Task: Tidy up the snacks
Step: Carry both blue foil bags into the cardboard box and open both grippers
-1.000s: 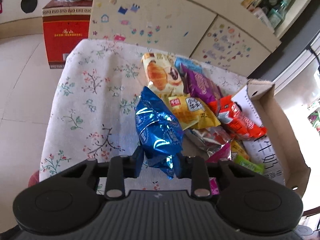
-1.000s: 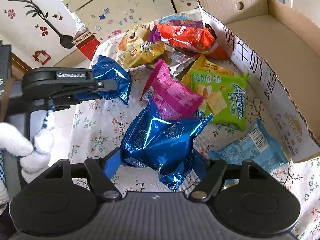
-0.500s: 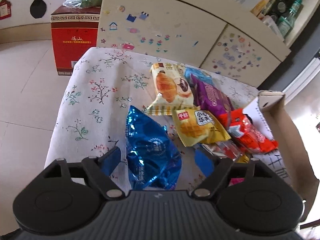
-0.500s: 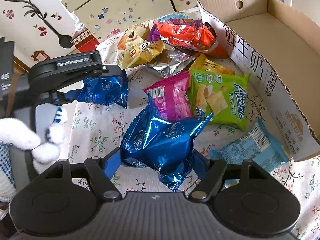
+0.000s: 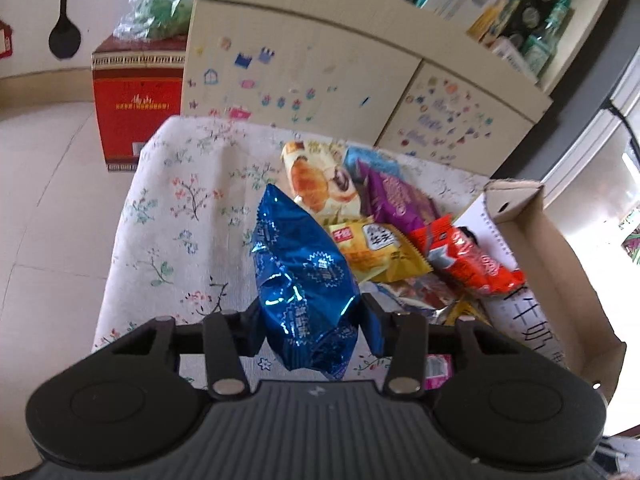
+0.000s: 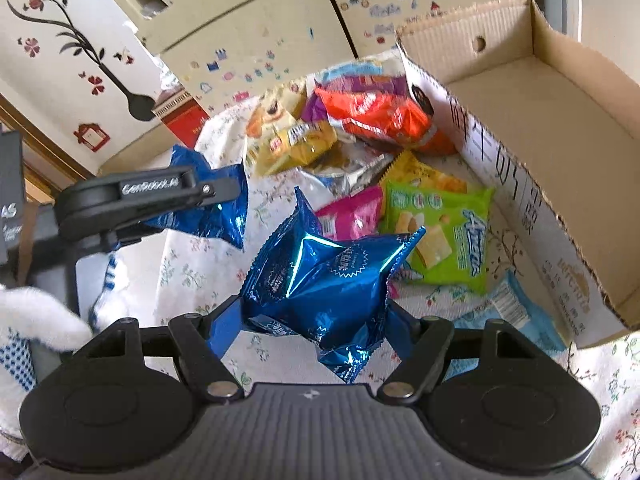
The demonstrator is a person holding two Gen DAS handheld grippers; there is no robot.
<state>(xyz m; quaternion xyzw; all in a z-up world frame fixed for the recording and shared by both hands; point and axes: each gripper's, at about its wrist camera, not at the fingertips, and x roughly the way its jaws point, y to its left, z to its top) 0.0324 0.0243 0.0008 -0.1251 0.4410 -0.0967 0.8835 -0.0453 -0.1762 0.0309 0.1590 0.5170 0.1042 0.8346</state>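
Observation:
My left gripper is shut on a shiny blue snack bag and holds it above the floral tablecloth; the same gripper and bag show in the right wrist view. My right gripper is shut on a second blue snack bag, lifted above the cloth. A pile of snack packets lies beyond: a croissant packet, a purple one, a yellow one, a red one, a pink one and a green Athena packet.
An open cardboard box stands at the right of the table, empty inside. A light blue packet lies beside its wall. A red carton stands on the floor past the table's far left corner, next to a stickered cabinet.
Half a second ago my left gripper stood open with the blue bag on the cloth; now it is shut on the bag and lifted. My right gripper has risen slightly with its bag.

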